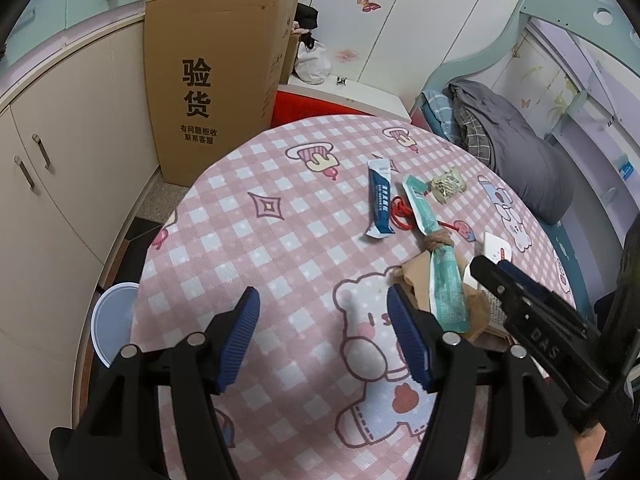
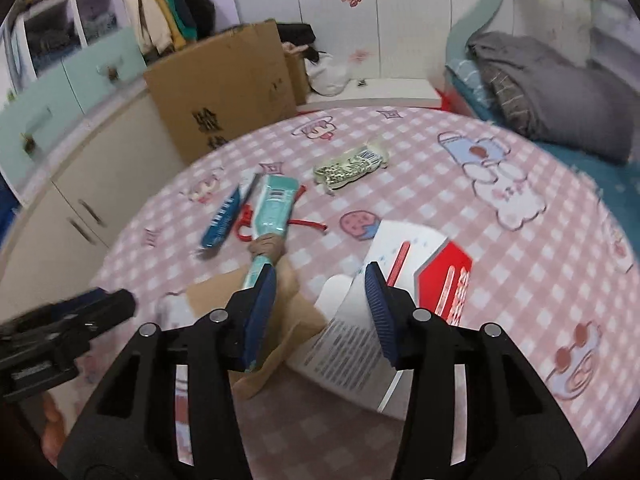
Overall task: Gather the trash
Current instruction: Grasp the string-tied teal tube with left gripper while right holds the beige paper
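Left claw (image 1: 324,336) nearest the lens, blue pads apart over the pink checked counter (image 1: 280,240), nothing between them.
Right claw (image 2: 320,308) also apart, gripping nothing; its left pad sits just at the end of the teal wrapper (image 2: 272,204), its right pad over a white and red leaflet (image 2: 420,264) that lies on a brown paper bag (image 2: 288,328). The teal wrapper runs away from the claw, a brown band around its middle, over a red cord (image 2: 312,224). Just left of it lies a blue sachet (image 2: 222,220); farther back, a crumpled yellowish wrapper (image 2: 352,166). Right wrist view blurred. Cardboard box (image 1: 216,80) stands beyond the counter.
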Tool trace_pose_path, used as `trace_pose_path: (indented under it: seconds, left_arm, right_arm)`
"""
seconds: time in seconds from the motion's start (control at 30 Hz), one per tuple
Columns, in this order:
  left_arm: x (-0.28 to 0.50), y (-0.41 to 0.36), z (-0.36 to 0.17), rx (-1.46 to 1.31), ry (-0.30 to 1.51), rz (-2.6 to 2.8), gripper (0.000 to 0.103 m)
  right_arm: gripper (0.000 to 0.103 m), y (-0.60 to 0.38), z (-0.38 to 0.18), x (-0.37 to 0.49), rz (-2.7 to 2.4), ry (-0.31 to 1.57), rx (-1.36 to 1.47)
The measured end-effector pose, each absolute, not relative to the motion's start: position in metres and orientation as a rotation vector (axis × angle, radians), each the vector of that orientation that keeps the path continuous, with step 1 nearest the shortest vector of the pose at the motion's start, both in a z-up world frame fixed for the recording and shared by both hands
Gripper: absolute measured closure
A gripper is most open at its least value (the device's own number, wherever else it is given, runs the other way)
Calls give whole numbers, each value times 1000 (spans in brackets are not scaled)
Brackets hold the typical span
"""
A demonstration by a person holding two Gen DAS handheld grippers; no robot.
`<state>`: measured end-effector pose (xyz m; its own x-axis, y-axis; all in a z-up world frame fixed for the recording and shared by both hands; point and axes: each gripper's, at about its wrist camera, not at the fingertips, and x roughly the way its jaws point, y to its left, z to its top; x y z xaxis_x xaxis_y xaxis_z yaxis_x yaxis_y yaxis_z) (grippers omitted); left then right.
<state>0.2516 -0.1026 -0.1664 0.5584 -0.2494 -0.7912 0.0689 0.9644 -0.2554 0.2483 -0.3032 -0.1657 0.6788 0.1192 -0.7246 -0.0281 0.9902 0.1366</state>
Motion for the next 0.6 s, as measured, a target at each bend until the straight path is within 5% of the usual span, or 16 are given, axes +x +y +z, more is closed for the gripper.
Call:
trace_pose_path:
  seconds: [0.37, 0.5, 0.6]
  left_arm:
    - [258, -91, -174, -221, 974, -176, 37]
    - [263, -89, -178, -219, 983, -175, 37]
    - [267, -99, -177, -198, 974, -189, 37]
  right_arm:
    - [56, -265, -184, 266, 199, 894, 44]
    - [89, -261, -185, 263, 223, 884, 24]
    - [95, -261, -185, 261, 233, 881, 29]
